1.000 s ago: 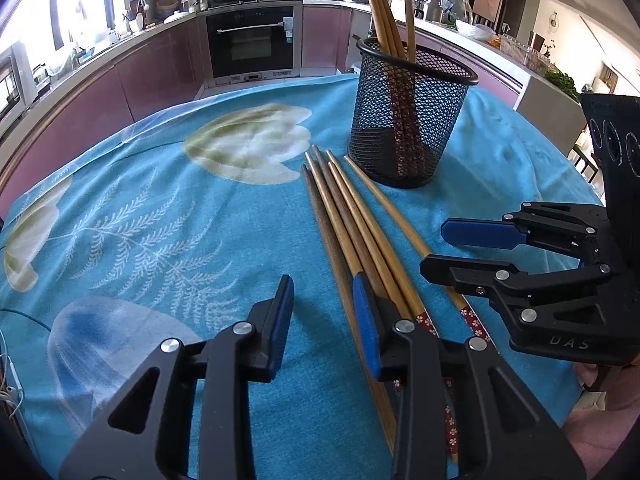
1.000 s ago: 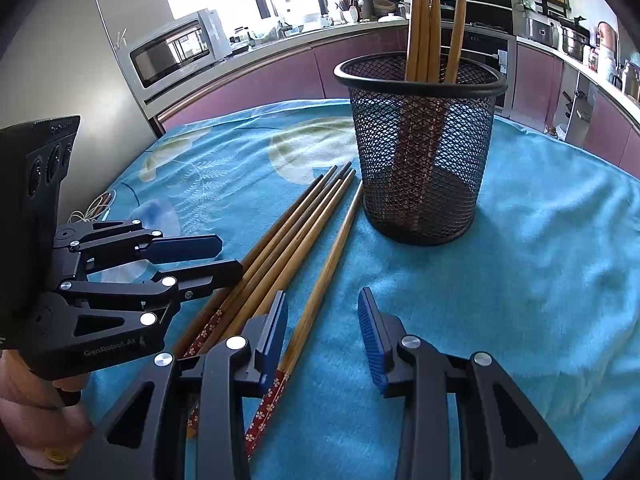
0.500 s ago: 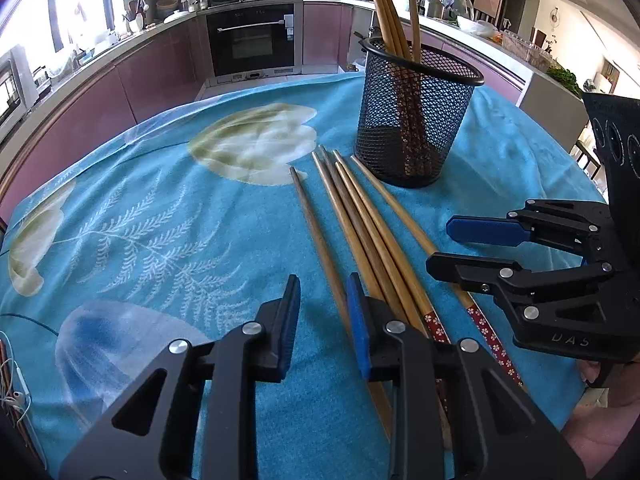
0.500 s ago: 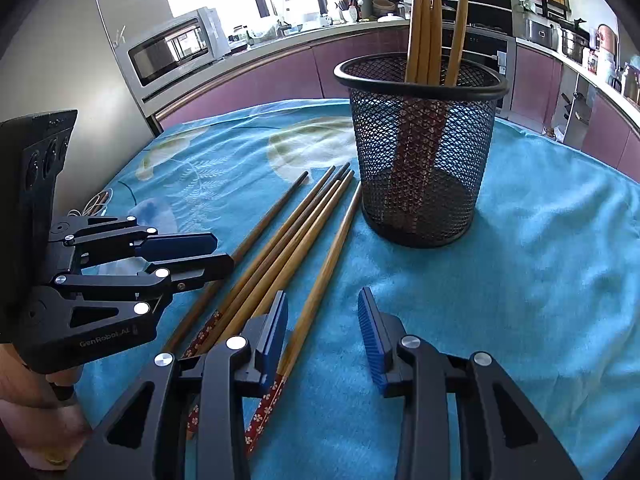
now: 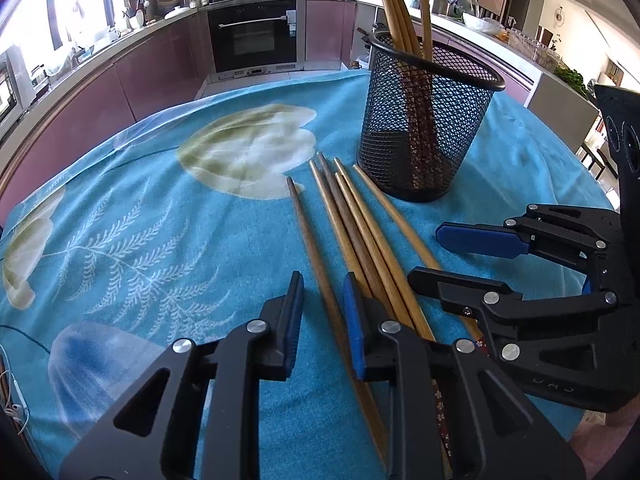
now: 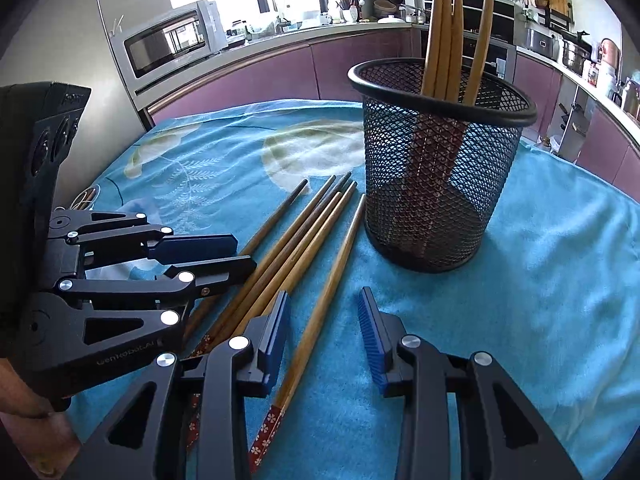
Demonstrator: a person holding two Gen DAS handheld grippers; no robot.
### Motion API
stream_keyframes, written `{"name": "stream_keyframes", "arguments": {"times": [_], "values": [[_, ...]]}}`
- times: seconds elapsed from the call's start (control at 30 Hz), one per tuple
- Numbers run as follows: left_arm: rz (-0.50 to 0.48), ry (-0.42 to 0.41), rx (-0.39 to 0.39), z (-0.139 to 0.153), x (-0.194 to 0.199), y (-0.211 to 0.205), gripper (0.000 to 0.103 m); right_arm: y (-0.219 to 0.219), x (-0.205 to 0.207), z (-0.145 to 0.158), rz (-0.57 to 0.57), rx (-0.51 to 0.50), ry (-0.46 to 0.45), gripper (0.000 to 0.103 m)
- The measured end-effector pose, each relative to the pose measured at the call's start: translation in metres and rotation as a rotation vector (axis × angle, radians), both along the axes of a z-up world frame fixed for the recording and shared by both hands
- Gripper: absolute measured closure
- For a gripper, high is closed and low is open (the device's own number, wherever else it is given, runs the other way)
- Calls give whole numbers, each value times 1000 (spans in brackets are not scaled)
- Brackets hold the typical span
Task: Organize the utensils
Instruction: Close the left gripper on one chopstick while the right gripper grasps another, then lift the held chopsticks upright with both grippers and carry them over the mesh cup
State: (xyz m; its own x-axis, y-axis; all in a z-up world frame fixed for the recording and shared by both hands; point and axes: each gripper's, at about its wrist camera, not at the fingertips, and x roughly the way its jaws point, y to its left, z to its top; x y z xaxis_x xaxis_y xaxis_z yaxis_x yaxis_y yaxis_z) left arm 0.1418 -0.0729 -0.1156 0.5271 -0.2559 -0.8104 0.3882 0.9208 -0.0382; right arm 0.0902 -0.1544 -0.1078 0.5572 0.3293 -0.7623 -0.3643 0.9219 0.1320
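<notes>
Left gripper [image 5: 322,320] has narrowed its jaws around the leftmost chopstick [image 5: 316,256], now nudged apart from the bundle — likely singled out for pickup, though the pads don't yet look clamped on it. Right gripper [image 6: 324,328] hangs with jaws wide apart over the rightmost chopstick [image 6: 332,280], holding nothing. Count: six chopsticks on the blue cloth [image 5: 160,240], near side of the mesh cup [image 5: 426,128]; four stand inside it.

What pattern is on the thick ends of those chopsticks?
Red with small white flowers, clearest in the right wrist view.
</notes>
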Motion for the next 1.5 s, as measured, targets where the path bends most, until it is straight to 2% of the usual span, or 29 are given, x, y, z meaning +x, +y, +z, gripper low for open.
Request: {"name": "stream_keyframes", "arguments": {"times": [0.1, 0.2, 0.3, 0.6, 0.8, 1.23, 1.5], "values": [[14, 2, -11, 0, 2, 0, 86, -3, 2, 0, -17, 2, 3, 80], [34, -1, -19, -1, 3, 0, 90, -7, 3, 0, -23, 26, 12, 84], [50, -9, -15, -1, 3, -2, 92, -12, 5, -1, -26, 56, 27, 94], [110, 6, -54, 0, 2, 3, 95, -27, 5, -1, -29, 155, 66, 96], [111, -4, -74, 7, -3, 9, 95, -32, -2, 5, -10, 184, 55, 97], [73, -53, -173, 47, -23, 22, 96, -38, -21, 34, 39, 252, -9, 97], [33, -82, -264, 78, -35, 29, 96, -52, -27, 53, 21, 278, -70, 97]]}}
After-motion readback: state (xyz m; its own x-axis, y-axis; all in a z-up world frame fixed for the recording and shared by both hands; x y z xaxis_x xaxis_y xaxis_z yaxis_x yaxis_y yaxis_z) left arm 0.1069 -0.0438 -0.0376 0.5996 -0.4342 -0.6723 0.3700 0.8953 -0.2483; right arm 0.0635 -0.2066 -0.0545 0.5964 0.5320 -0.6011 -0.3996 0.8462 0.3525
